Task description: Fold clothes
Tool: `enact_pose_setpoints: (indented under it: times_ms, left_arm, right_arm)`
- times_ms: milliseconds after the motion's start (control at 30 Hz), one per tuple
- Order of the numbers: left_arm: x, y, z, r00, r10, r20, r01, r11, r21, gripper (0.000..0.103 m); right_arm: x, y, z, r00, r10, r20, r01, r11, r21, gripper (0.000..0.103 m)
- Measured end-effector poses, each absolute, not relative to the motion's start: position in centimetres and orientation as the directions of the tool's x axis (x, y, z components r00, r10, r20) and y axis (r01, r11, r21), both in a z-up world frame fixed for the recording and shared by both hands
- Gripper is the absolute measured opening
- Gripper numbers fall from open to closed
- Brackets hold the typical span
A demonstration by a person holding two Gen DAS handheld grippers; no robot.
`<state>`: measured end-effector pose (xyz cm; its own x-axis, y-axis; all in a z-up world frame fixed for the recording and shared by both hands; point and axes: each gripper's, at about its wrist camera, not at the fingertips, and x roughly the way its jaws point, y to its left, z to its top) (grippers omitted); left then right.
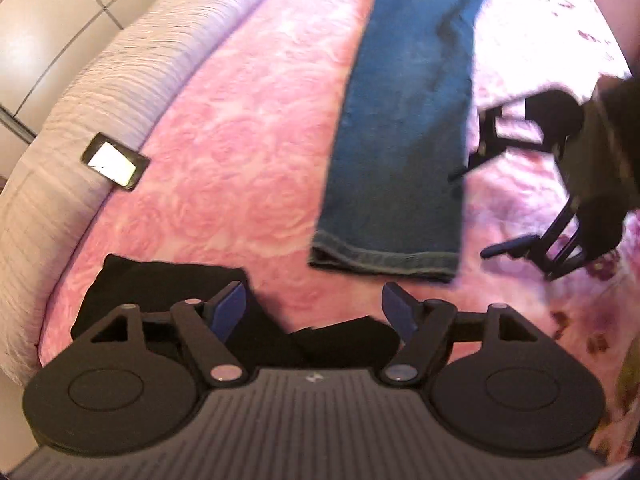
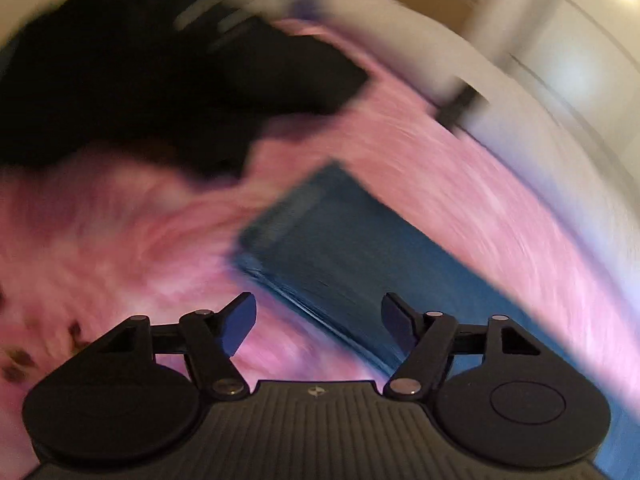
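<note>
Long strip of folded blue denim jeans (image 1: 404, 128) lies lengthwise on the pink quilted bed (image 1: 240, 160), hem end nearest. Left claw (image 1: 314, 312) and right claw (image 2: 318, 322) both apart, empty; right one's closer.

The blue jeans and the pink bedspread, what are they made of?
The blue jeans look like denim: faded blue cloth with a thick stitched hem. The pink bedspread looks like soft quilted fabric with a raised rose pattern and a slight sheen; the exact fibre can't be told.

Blurred jeans (image 2: 352, 248), black garment (image 2: 160, 80), pink bedspread (image 2: 120, 248)
</note>
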<state>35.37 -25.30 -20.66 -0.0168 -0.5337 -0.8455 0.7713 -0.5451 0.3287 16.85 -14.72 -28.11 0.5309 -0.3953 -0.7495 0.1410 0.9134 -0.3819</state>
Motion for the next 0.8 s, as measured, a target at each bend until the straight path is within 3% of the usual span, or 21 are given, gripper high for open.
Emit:
enact_pose_setpoints:
  times_ms: [100, 133, 200, 267, 300, 333, 467, 567, 600, 633, 667, 700, 800]
  left_arm:
    - [37.0, -25.0, -21.6, -0.034, -0.553, -0.833, 0.789, -0.526, 0.317, 0.072]
    - [37.3, -24.9, -22.0, -0.040, -0.556, -0.830, 0.791, -0.526, 0.314, 0.072]
    - [37.2, -24.9, -22.9, -0.048, -0.557, -0.829, 0.771, -0.548, 0.324, 0.072]
    - [36.5, -24.9, -23.9, -0.051, -0.560, -0.827, 0.726, -0.589, 0.354, 0.072]
    - [35.9, -24.9, -24.5, -0.051, -0.560, -0.827, 0.683, -0.623, 0.380, 0.072]
    - [35.2, -24.9, -25.1, -0.050, -0.572, -0.819, 0.633, -0.652, 0.417, 0.074]
    - [32.0, -25.6, -27.5, -0.066, -0.661, -0.748, 0.363, -0.714, 0.599, 0.077]
    - [30.5, -26.9, -29.1, -0.102, -0.681, -0.725, 0.196, -0.729, 0.656, 0.076]
    - [30.1, -27.3, -29.5, -0.109, -0.688, -0.718, 0.149, -0.725, 0.672, 0.074]
    - [29.7, -27.9, -29.7, -0.116, -0.694, -0.710, 0.112, -0.720, 0.685, 0.061]
    - [29.4, -28.6, -29.3, -0.120, -0.699, -0.705, 0.114, -0.715, 0.690, 0.039]
    - [29.1, -29.3, -28.3, -0.127, -0.705, -0.698, 0.138, -0.709, 0.691, 0.029]
    - [27.8, -31.5, -24.2, -0.175, -0.743, -0.646, 0.234, -0.669, 0.706, 0.022]
  right_arm:
    - [19.3, -13.9, -31.7, 0.510, -0.459, -0.727, 0.010, 0.849, -0.528, 0.072]
    - [19.8, -13.9, -32.6, 0.512, -0.477, -0.714, -0.011, 0.827, -0.561, 0.082]
    - [20.3, -14.9, -32.9, 0.533, -0.497, -0.685, 0.005, 0.812, -0.584, 0.086]
    - [20.7, -15.8, -33.1, 0.554, -0.514, -0.655, 0.024, 0.796, -0.605, 0.067]
    - [20.8, -16.4, -32.8, 0.539, -0.528, -0.656, 0.048, 0.797, -0.602, 0.031]
    - [21.0, -17.0, -32.4, 0.523, -0.541, -0.659, 0.073, 0.798, -0.598, 0.016]
    - [20.3, -19.1, -29.4, 0.544, -0.519, -0.659, 0.130, 0.828, -0.545, 0.015]
    - [19.9, -20.3, -27.1, 0.551, -0.509, -0.661, 0.168, 0.844, -0.510, 0.014]
    - [19.8, -20.7, -26.3, 0.553, -0.509, -0.659, 0.180, 0.846, -0.502, 0.014]
    - [19.9, -21.0, -25.7, 0.554, -0.511, -0.657, 0.192, 0.847, -0.496, 0.014]
    - [19.7, -21.3, -25.0, 0.554, -0.511, -0.657, 0.206, 0.849, -0.487, 0.014]
    - [19.4, -21.7, -24.2, 0.554, -0.512, -0.657, 0.219, 0.851, -0.478, 0.014]
    - [17.8, -22.5, -21.8, 0.552, -0.518, -0.653, 0.297, 0.854, -0.427, 0.013]
